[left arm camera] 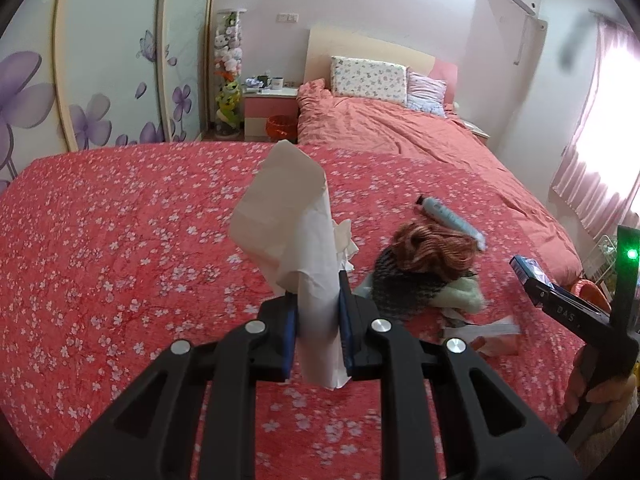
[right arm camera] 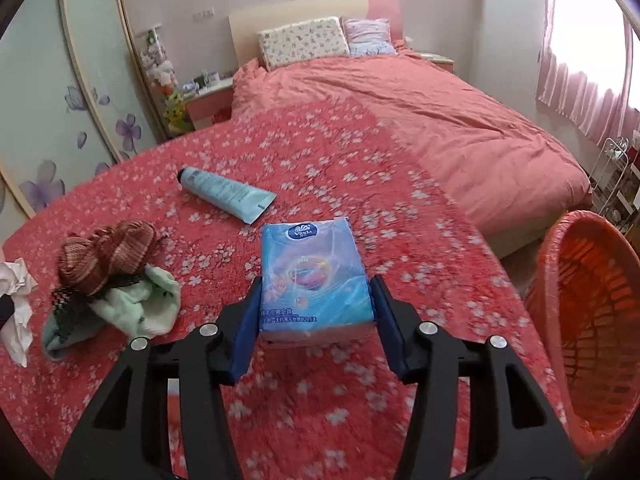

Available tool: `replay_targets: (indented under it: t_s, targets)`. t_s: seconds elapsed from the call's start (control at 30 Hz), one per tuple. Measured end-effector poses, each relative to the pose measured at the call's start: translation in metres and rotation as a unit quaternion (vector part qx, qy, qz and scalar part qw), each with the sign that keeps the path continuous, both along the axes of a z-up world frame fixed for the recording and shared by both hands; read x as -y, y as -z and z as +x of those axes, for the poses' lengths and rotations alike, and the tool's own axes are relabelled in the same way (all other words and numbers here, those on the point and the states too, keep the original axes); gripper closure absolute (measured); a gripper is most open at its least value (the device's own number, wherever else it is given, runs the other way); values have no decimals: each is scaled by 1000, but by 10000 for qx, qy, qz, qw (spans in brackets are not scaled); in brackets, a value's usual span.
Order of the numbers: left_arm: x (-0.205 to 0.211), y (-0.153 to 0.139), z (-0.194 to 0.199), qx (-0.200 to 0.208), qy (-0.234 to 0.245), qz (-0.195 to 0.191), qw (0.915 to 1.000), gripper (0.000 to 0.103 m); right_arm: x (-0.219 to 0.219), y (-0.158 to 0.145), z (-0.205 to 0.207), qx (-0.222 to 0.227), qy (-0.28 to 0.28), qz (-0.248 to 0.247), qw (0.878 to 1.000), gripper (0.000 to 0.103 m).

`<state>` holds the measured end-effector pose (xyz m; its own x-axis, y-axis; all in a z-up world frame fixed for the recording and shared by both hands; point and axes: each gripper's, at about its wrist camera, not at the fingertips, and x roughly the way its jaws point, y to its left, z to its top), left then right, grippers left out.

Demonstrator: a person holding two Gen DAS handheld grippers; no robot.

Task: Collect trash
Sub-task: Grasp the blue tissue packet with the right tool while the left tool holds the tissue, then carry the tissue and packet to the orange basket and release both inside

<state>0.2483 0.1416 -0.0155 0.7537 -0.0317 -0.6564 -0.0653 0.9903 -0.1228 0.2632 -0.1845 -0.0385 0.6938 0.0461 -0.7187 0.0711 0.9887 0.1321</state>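
Observation:
My left gripper [left arm camera: 318, 300] is shut on a crumpled white tissue [left arm camera: 292, 216] and holds it up above the red flowered bedspread [left arm camera: 120, 220]. The tissue also shows at the left edge of the right wrist view [right arm camera: 16, 300]. My right gripper [right arm camera: 316, 300] is shut on a blue Vinda tissue pack [right arm camera: 314, 276] and holds it above the bed; the same gripper with the pack shows in the left wrist view [left arm camera: 532, 276]. An orange basket [right arm camera: 588, 320] stands at the right, beside the bed.
A pale blue tube [right arm camera: 224, 192] lies on the bedspread. A pile of socks and cloth [right arm camera: 108, 276] lies left of it. A pink duvet [right arm camera: 440, 120] and pillows [right arm camera: 304, 40] lie farther back. A nightstand [left arm camera: 270, 108] and a small orange bin [left arm camera: 282, 128] stand by the headboard.

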Motion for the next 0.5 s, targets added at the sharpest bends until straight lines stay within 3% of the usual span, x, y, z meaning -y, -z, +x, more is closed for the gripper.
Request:
replay_targets:
  t_s: [0.17,0.27,0.4,0.5]
  targets:
    - [19,-13,-7,96,159,9,9998,85,6,6,-5,-168,11,-177,9997,51]
    - [25,-17,-9,114,227,18,9997,85,7,21,2,-531,-11,-178,9984,48]
    - [32,-20,-12,118,276,50,9995,84,3,23,6,-539,27,-245,9982,45]
    - [36,-23,-13,130,301,68,9994,85,3,23,7,-498,2,-307,9983,51]
